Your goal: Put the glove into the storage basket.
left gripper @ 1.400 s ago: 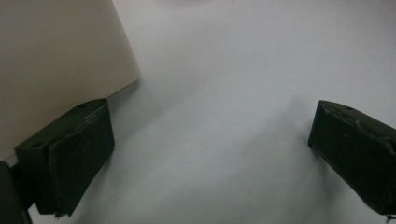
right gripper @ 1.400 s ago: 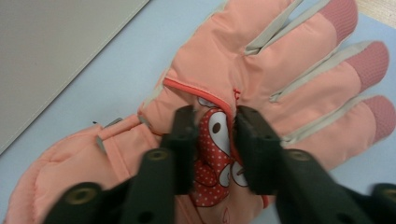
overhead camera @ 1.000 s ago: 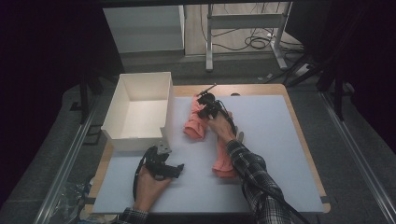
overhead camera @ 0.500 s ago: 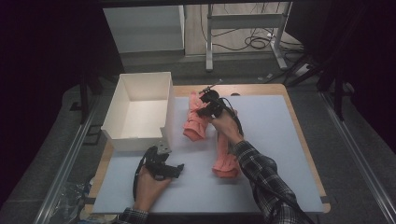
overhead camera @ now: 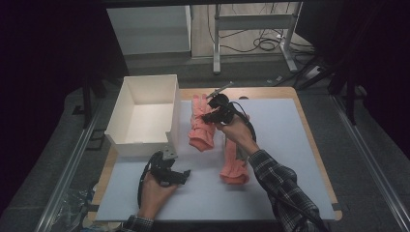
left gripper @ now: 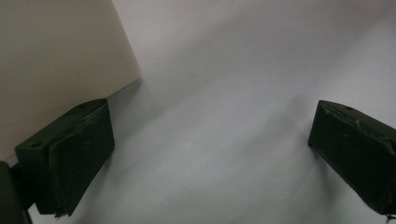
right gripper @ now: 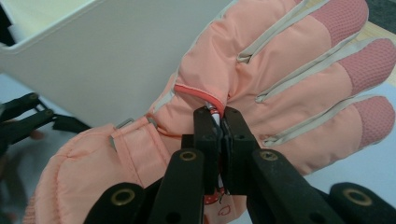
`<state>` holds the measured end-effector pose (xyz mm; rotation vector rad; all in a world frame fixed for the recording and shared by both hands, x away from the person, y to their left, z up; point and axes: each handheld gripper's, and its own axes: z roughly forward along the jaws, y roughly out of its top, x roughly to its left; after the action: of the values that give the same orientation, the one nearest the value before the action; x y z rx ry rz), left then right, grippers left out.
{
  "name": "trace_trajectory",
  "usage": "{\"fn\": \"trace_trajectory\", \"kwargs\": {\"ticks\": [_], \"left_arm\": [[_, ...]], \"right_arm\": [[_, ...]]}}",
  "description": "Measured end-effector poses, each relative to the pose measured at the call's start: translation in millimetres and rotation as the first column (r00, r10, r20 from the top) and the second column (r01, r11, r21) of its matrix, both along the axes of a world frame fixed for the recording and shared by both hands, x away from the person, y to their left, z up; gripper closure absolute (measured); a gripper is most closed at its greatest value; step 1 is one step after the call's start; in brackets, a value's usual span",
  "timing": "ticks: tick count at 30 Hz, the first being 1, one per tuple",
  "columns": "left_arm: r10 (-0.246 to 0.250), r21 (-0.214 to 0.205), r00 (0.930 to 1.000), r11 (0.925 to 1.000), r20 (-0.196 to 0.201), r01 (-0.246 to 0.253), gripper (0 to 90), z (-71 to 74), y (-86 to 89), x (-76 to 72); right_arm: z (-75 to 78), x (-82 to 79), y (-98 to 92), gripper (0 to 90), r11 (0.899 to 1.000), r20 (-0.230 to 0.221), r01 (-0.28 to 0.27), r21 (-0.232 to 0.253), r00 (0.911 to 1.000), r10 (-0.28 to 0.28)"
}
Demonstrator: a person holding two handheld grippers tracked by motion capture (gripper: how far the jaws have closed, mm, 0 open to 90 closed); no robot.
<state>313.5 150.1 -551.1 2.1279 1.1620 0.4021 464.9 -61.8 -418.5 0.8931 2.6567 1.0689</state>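
Item: pink glove, at bench centre, pinched at a seam by right gripper jaws. Second glove at 5 o'clock. Left gripper: jaws spread. No legible writing.

The high view was dim, its surroundings nearly black, with light falling only on the table and leaving it soft and grainy. The left gripper view was blurred, with faint shadows beside the jaws. The right gripper view was bright, evenly lit and sharp on the glove.
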Motion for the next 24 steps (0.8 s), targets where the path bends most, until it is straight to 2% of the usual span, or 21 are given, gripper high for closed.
{"fn": "trace_trajectory", "kwargs": {"ticks": [13, 17, 24], "left_arm": [[0.005, -0.003, 1.0000, 1.0000, 0.002, -0.005, 0.1, -0.2, -0.3, -0.1], [0.004, -0.002, 1.0000, 1.0000, 0.001, -0.004, 0.1, 0.0, -0.4, -0.1], [0.005, -0.003, 1.0000, 1.0000, 0.000, -0.005, 0.1, 0.0, -0.4, -0.2]], "right_arm": [[20.6, -26.2, -12.0, 85.8, 0.999, 0.020, -0.028, 0.023, 0.9994, 0.028], [25.9, -35.8, -16.9, 85.7, 1.000, 0.030, -0.030, 0.009, 0.9991, 0.030], [33.8, -54.2, -37.6, 85.8, 1.000, 0.037, -0.024, 0.000, 0.9990, 0.024]]}}
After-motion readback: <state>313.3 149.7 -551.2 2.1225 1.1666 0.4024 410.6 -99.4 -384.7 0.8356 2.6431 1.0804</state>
